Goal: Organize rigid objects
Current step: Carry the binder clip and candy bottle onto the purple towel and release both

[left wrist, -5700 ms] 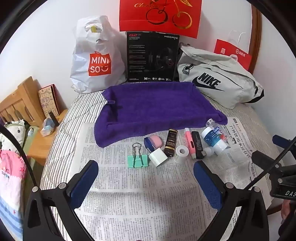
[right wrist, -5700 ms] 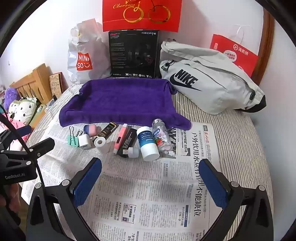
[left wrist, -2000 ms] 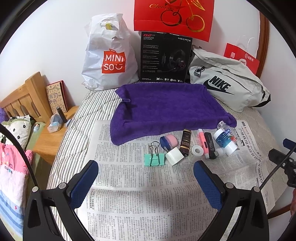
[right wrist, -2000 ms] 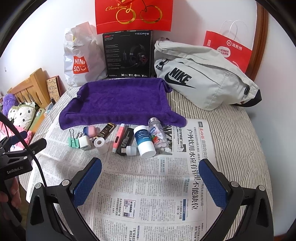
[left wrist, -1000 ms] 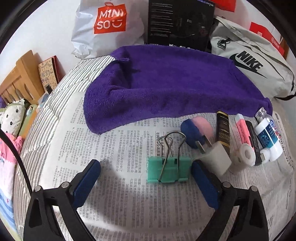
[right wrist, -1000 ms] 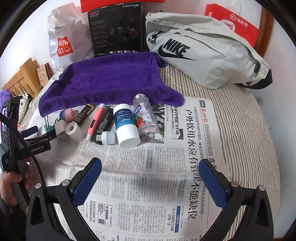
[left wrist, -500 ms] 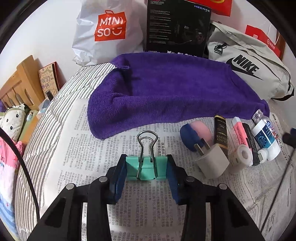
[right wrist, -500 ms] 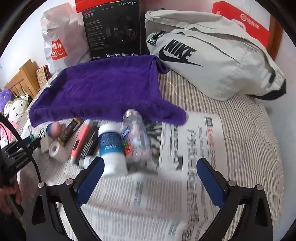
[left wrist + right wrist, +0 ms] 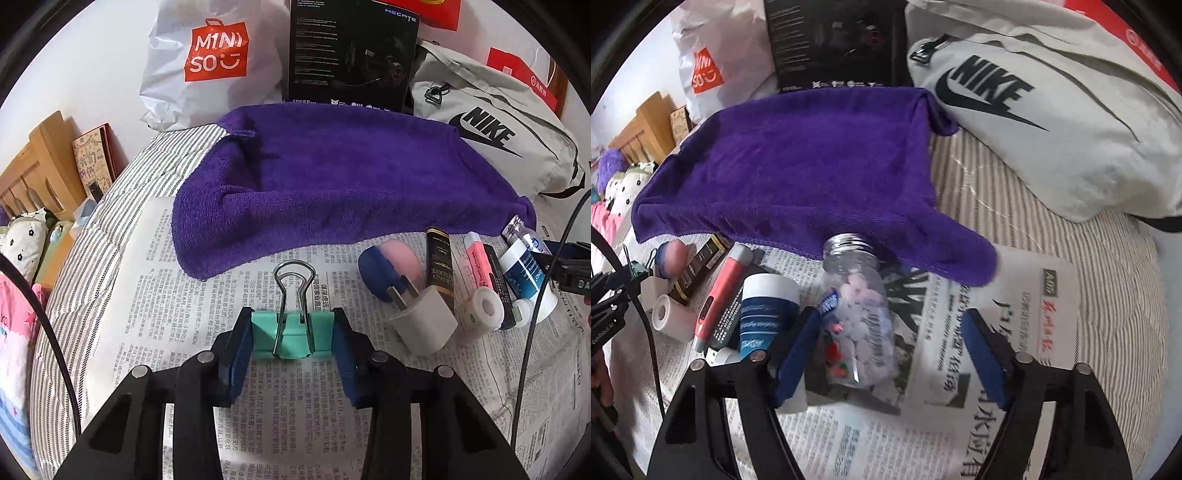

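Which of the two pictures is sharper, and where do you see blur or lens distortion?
Left wrist view: sharp; the newspaper print is readable and the green binder clip crisp, though the fisheye bends the purple towel. Right wrist view: softer, with motion blur on the clear candy bottle and the blue-labelled white bottle; dark vignette in the corners of both.

A white plastic bag [image 9: 207, 70] at the bed's head edge carries "MINISO" in white on an orange panel; beside it a black box [image 9: 351, 55] reads "HECATE"; a grey waist bag [image 9: 495, 136] shows "NIKE" with its swoosh; a black-and-gold tube [image 9: 439, 269] on the newspaper [image 9: 295, 424] reads "GRAND RESERVE"; the newsprint itself is Chinese
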